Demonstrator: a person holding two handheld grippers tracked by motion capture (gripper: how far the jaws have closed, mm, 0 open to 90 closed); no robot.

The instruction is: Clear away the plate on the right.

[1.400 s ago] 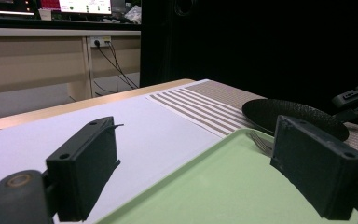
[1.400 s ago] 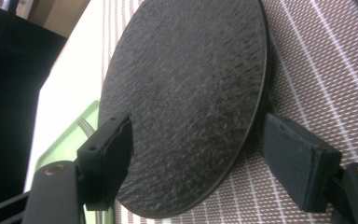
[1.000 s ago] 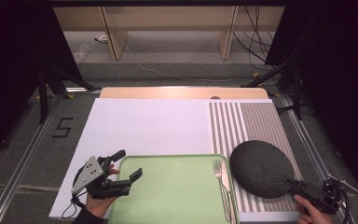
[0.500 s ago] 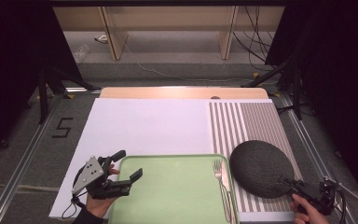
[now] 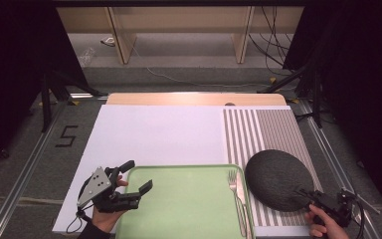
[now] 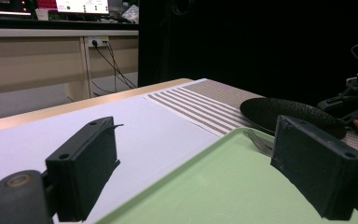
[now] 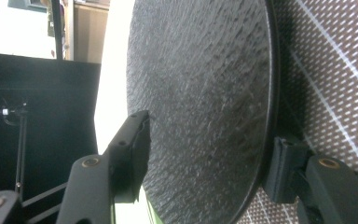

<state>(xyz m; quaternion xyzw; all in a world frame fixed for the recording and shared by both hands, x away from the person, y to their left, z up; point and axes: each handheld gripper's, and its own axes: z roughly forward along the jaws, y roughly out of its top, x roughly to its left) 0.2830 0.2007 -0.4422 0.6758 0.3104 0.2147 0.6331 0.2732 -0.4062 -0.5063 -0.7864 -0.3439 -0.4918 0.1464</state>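
Plate (image 5: 278, 180): round, dark grey to black, with a rough, pebbled top and a thin smooth rim; it looks shallow and matte
Plate position: on the striped mat (image 5: 261, 132) at the right of the tabletop (image 5: 154, 134), just beside the green tray (image 5: 189, 209), its near edge at the right gripper
Right gripper (image 5: 311, 196): at the plate's near right edge; in the right gripper view the jaws stand apart with the rim between them, one over the top face, one under the rim; whether they press on it I cannot tell
Left gripper (image 5: 137, 179): jaws wide apart and holding nothing, at the tray's near left corner, one jaw over the tray, the other over the white sheet (image 5: 144, 144)
Fork (image 5: 238, 196): silver, lying along the tray's right edge, tines pointing away, close to the plate
Tray: pale green, flat, with a low rim, at the near middle of the tabletop
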